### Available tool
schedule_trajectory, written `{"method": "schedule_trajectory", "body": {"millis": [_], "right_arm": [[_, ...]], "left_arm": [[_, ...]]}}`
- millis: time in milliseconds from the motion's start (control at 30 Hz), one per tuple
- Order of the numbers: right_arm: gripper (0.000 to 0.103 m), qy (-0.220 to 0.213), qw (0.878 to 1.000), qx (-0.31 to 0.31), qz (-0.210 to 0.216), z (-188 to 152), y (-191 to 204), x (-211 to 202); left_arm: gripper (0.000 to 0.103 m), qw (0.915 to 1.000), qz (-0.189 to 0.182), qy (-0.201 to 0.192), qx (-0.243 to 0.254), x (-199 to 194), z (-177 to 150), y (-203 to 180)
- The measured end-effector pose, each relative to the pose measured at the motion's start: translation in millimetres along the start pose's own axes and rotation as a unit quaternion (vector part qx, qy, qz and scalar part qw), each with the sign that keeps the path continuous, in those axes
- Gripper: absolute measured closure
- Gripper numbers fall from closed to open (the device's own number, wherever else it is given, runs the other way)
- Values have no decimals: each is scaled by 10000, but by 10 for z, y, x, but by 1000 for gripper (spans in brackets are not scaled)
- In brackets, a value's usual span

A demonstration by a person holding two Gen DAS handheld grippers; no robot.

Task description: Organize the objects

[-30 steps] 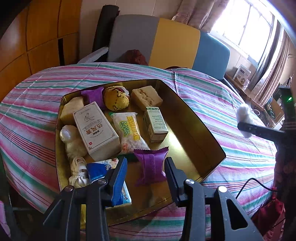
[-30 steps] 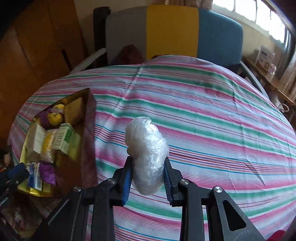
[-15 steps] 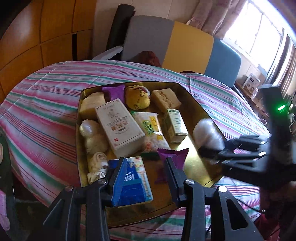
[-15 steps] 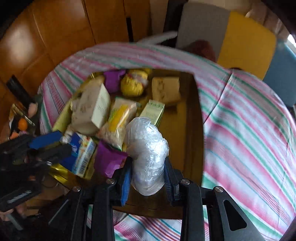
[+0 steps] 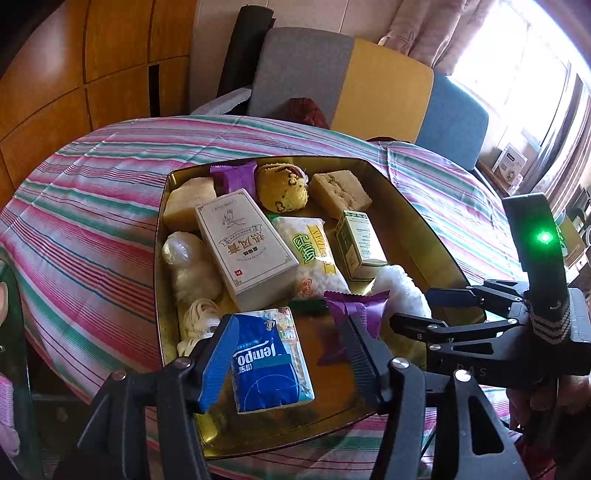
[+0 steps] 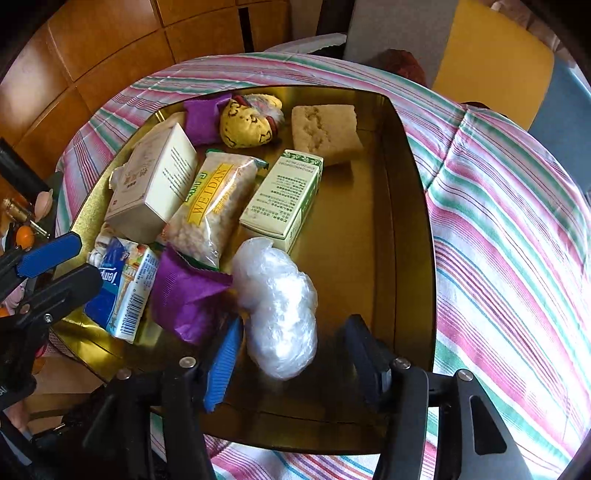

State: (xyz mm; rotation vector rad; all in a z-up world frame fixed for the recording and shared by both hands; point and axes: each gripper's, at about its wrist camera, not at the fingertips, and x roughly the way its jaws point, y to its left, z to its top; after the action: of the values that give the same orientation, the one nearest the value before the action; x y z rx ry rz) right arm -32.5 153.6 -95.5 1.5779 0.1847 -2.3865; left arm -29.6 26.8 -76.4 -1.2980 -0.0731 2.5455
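Now right gripper point(image 6: 291, 363) just opened, plastic-wrapped bundle point(image 6: 277, 310) in gold tray point(image 6: 413, 236).

We are looking at a home, likely a dining corner: a striped tablecloth point(image 5: 92, 192) is covering the round table, cushioned chairs point(image 5: 380, 92) are standing behind it, curtains point(image 5: 424, 33) are hanging beyond the chairs, wood panelling point(image 5: 74, 74) is running left of them.

I count two purple wrapped snacks point(image 5: 236, 177) point(image 5: 354, 317) in the gold tray point(image 5: 424, 236), two clear-wrapped white bundles point(image 5: 188, 262) point(image 6: 277, 310) and two pale cake blocks point(image 5: 340, 192) point(image 5: 188, 199). Two printed boxes, the white one point(image 5: 245, 243) and the green one point(image 5: 360, 243). Then one each: tissue pack point(image 5: 269, 365), puffed-rice bag point(image 5: 314, 254), yellow bun point(image 5: 282, 188).
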Motion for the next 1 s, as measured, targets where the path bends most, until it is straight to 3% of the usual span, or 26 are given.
{"method": "schedule_trajectory", "body": {"millis": [167,300,433,567,1000], "right_arm": [[40,-189,9997,117,-65,2,-5,-101],[31,-563,9980,250,-109,-70,18,-338],[29,-969,9940,505,-45,-156,37,-552],[29,-1364,9876,750,-179,-258,123,-727],[29,-1614,9798,1097,-430,-427,154,-801]], "left_arm": [[43,9988,391,-285,44,-116,18,-42],[43,9955,642,-704,-23,-323,54,-50],[39,9916,724,-1072,-66,-524,77,-90],[23,9910,1004,-885,-105,-570,110,-154],[23,9863,1130,-1185,-181,-612,55,-234]]}}
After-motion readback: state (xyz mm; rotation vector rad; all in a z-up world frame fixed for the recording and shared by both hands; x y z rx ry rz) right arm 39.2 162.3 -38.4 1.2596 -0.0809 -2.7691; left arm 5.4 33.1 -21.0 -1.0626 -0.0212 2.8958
